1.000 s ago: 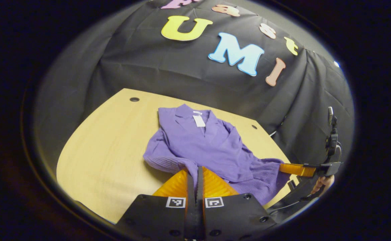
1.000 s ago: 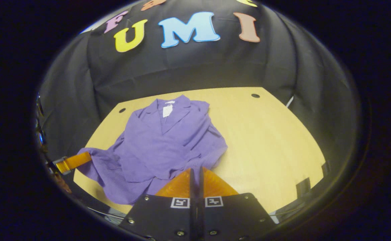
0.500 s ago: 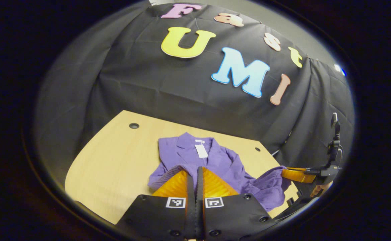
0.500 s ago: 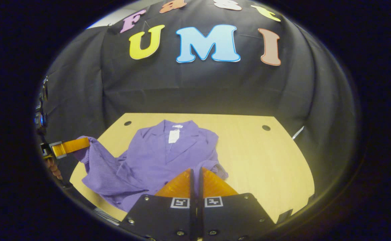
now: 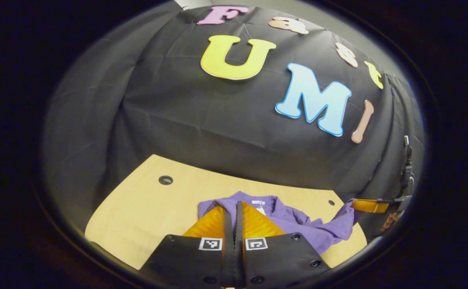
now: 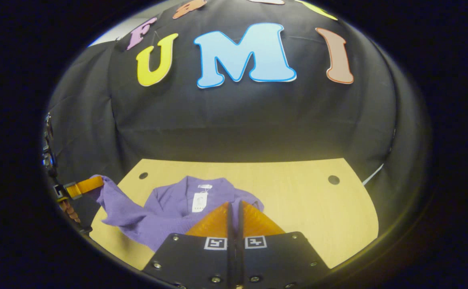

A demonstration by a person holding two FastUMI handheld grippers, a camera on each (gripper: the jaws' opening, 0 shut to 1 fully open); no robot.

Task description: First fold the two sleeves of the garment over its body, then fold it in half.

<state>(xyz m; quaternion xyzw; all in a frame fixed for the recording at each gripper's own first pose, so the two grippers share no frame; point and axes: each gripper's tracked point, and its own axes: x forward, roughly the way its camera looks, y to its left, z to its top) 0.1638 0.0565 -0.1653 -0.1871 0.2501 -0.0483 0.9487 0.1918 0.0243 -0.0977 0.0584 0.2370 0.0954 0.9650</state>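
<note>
Both grippers, left (image 5: 235, 206) and right (image 6: 235, 208), were pressed together on the hem of a purple garment (image 6: 165, 210), lifted above the wooden table (image 6: 298, 200). If either pinch slipped, the half-fold could have landed crooked.

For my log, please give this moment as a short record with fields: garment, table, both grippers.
garment: purple garment, hem edge lifted off the table, collar with white tag lying flat
table: light wood table
left gripper: shut on a garment hem corner
right gripper: shut on the other hem corner
stage: half fold under way
</note>
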